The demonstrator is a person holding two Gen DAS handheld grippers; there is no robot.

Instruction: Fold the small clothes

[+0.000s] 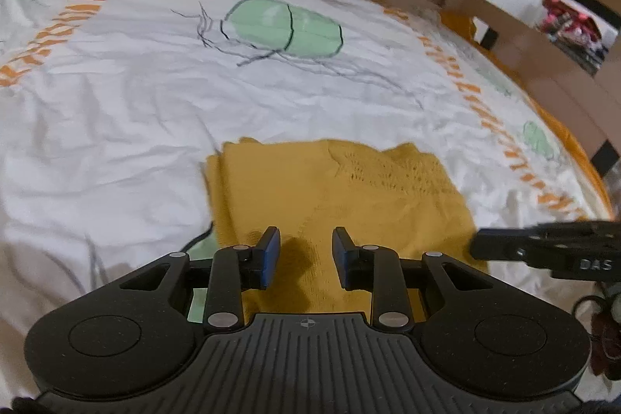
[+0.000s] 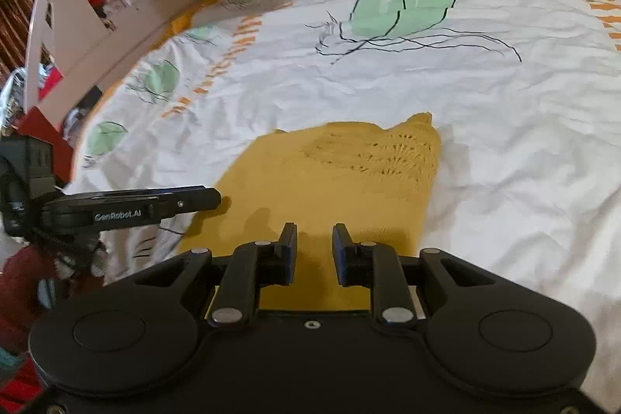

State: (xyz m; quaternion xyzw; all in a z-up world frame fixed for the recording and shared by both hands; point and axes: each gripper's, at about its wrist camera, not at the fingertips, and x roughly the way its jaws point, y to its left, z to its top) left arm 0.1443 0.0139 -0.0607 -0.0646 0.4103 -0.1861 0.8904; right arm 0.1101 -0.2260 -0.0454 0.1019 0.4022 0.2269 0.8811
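Folded mustard knit garment (image 1: 333, 196) laid on a white printed bedsheet (image 1: 116, 111)

The sheet, marked with green ovals and orange stripes, is spread wide beneath; the garment is seen near its front middle; the left gripper (image 1: 306, 251) and right gripper (image 2: 314, 247) are held over its near edge, jaws slightly parted, nothing gripped.

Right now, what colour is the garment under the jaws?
Mustard yellow garment, with an openwork knit patch toward its far end; clearest in the right wrist view.
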